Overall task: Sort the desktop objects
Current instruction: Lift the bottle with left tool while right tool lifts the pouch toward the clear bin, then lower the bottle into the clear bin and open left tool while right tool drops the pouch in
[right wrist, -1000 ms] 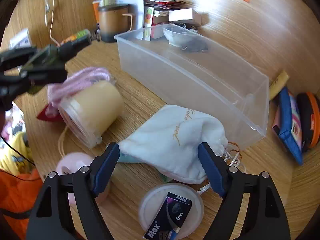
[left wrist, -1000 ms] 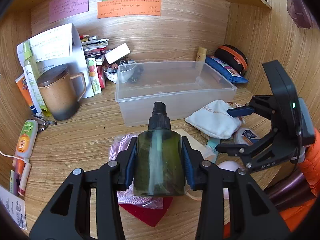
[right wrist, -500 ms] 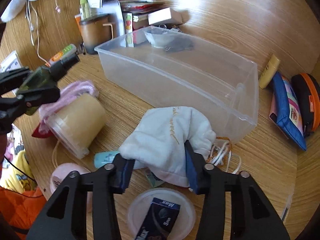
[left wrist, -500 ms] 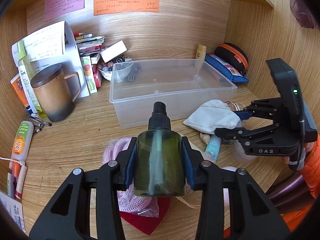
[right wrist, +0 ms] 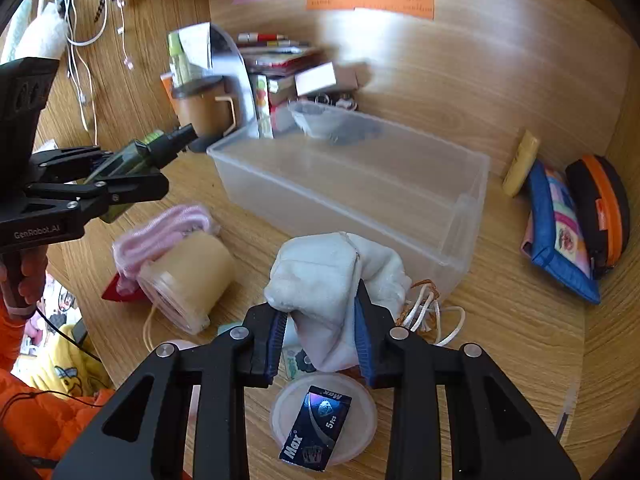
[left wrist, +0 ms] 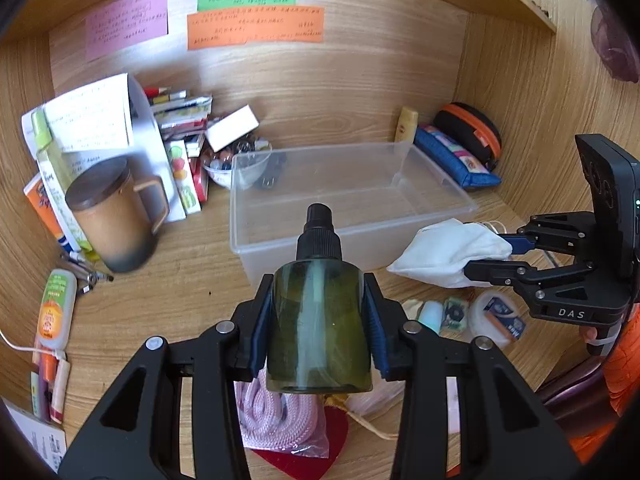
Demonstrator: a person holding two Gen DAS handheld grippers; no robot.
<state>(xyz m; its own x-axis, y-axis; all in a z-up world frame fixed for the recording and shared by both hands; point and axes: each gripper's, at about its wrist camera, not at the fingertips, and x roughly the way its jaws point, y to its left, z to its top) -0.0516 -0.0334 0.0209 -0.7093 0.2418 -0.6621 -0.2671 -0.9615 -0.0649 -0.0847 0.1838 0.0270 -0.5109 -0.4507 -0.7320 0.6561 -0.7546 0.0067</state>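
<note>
My left gripper [left wrist: 318, 344] is shut on a dark green spray bottle [left wrist: 318, 320] with a black cap, held above the desk in front of the clear plastic bin [left wrist: 348, 196]. It also shows in the right wrist view [right wrist: 132, 164]. My right gripper [right wrist: 320, 332] is shut on a white cloth pouch [right wrist: 328, 280] and holds it lifted just right of the bin's [right wrist: 460, 216] front corner. The pouch [left wrist: 448, 252] also shows in the left wrist view, held in the right gripper [left wrist: 500, 256]. The bin holds nothing I can see.
A brown mug [left wrist: 112, 220], books and a bowl [left wrist: 236, 168] stand at the back left. A blue pouch [right wrist: 556, 236] and black-orange case [right wrist: 600, 208] lie at the right. A pink rope [right wrist: 160, 236], a yellowish jar [right wrist: 188, 280], a round lid [right wrist: 324, 416] and white cord [right wrist: 428, 312] lie in front.
My right gripper closed on the white pouch and lifted it off the desk. My left gripper kept the spray bottle and rose slightly.
</note>
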